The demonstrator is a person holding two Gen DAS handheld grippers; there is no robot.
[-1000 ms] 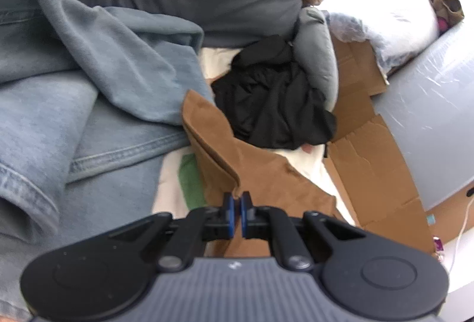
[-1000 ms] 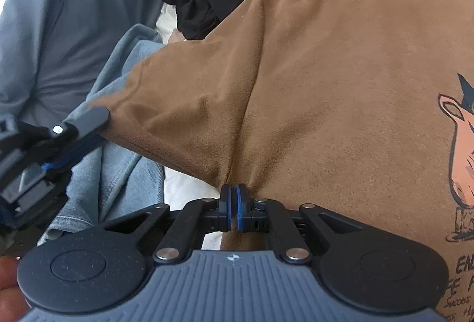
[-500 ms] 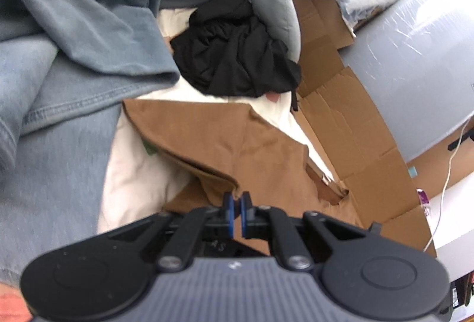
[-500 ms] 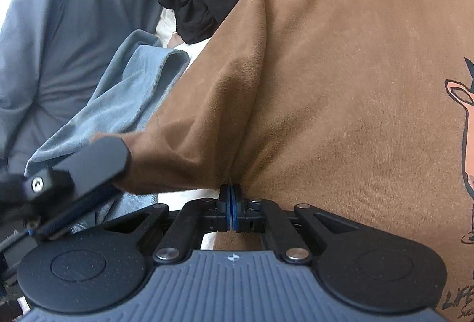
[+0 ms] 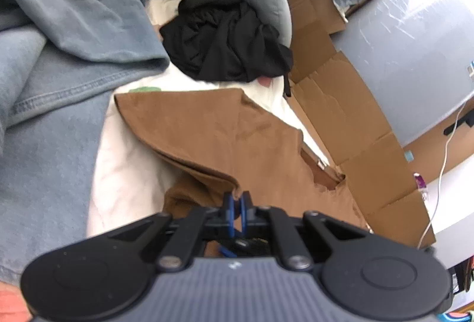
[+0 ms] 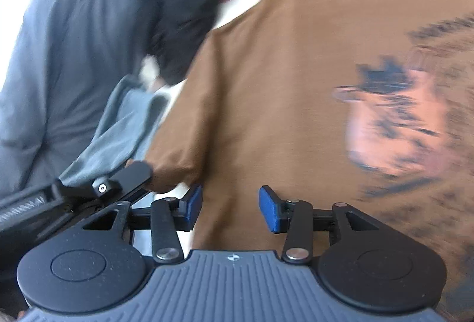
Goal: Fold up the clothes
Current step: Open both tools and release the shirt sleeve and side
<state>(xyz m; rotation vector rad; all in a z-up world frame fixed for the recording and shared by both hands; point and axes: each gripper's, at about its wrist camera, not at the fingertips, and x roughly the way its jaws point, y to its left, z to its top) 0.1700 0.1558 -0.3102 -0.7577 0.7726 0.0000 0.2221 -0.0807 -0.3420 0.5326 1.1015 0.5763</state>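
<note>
A brown T-shirt (image 5: 225,138) lies on a white sheet, its sleeve folded inward over the body. My left gripper (image 5: 236,205) is shut on the brown T-shirt's sleeve edge, and a fold of cloth rises between its blue pads. In the right wrist view the same brown T-shirt (image 6: 296,70) fills the frame, blurred, with a pink and black print (image 6: 394,120) at the right. My right gripper (image 6: 230,207) is opening; its blue pads stand apart over the cloth and press on nothing. The left gripper's fingers (image 6: 130,173) hold the sleeve end at lower left.
A black garment (image 5: 228,46) is bunched behind the shirt. Blue-grey jeans and a sweatshirt (image 5: 74,34) pile up at the left. Flattened cardboard (image 5: 349,120) runs along the right, beside a grey plastic-wrapped mattress (image 5: 414,49). A white cable (image 5: 444,150) hangs at far right.
The right gripper let go of the shirt's edge, opened and moved sideways, blurring its view. The left gripper carried the sleeve inward over the shirt's body, then nearly stopped.
</note>
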